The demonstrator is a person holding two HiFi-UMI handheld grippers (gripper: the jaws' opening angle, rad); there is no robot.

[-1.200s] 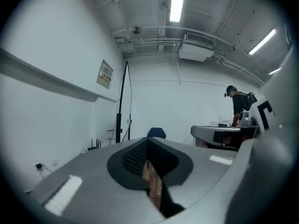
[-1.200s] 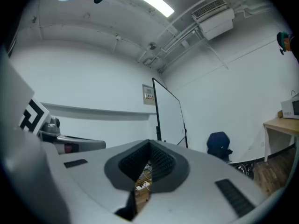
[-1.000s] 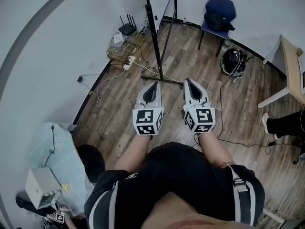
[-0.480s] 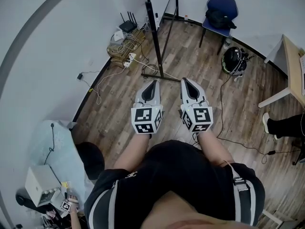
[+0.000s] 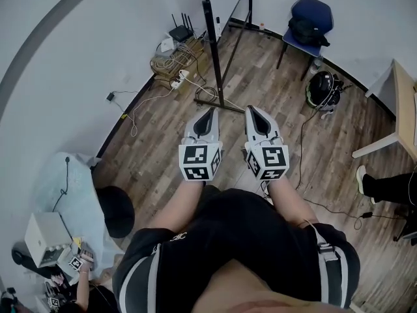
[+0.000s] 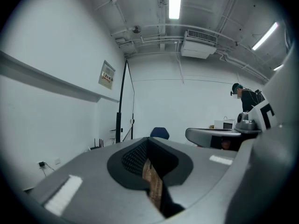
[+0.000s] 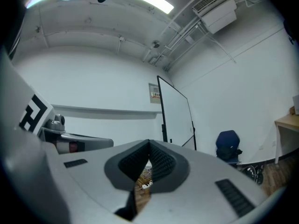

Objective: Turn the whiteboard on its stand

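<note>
My left tool (image 5: 208, 113) and right tool (image 5: 251, 109) are both pressed together, empty. The whiteboard (image 7: 175, 113) on its stand (image 5: 213, 57) is ahead of them, untouched. Nothing done yet; reaching, gripping, turning all remain.

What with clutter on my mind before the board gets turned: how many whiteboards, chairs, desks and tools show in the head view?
Whiteboard: 1
Chair: 1
Desk: 1
Tools: 2, the left tool and the right tool, both shut and empty
Total: 5
</note>
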